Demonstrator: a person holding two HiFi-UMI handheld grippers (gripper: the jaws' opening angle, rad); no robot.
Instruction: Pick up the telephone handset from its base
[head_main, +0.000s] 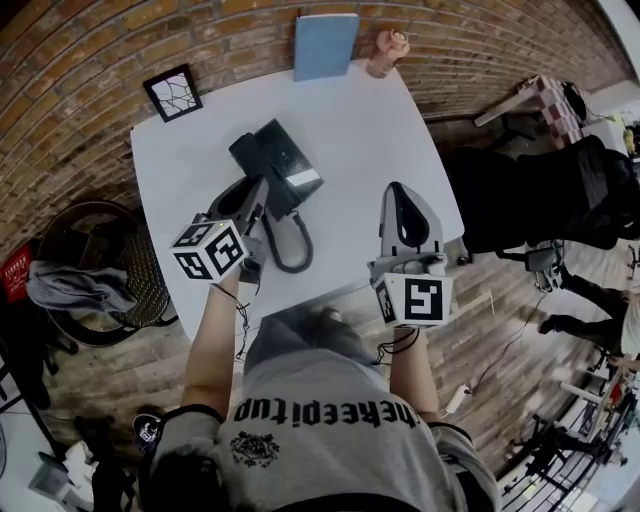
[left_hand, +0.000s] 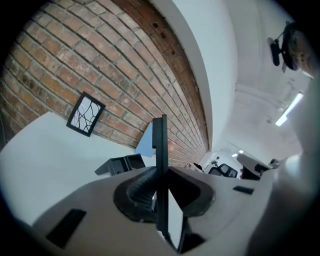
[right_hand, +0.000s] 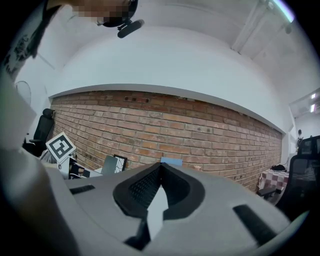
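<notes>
Left gripper (head_main: 258, 195) is pinching the handset (left_hand: 160, 140) edge-on, with the base (left_hand: 120, 164) just beyond on the left. Only the head view shows the cord (head_main: 290, 250). Right gripper (right_hand: 161, 167) is pressed together and empty.

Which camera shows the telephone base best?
The head view: the telephone base shows from above, nearly whole. The left gripper view catches it side-on beyond the left claw; the right gripper view doesn't clearly show it.

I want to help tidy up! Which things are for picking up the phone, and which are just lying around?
For the job: handset, in the left hand-held gripper; phone base; curly cord.
Just lying about: picture frame; blue book; clothes on a chair.
</notes>
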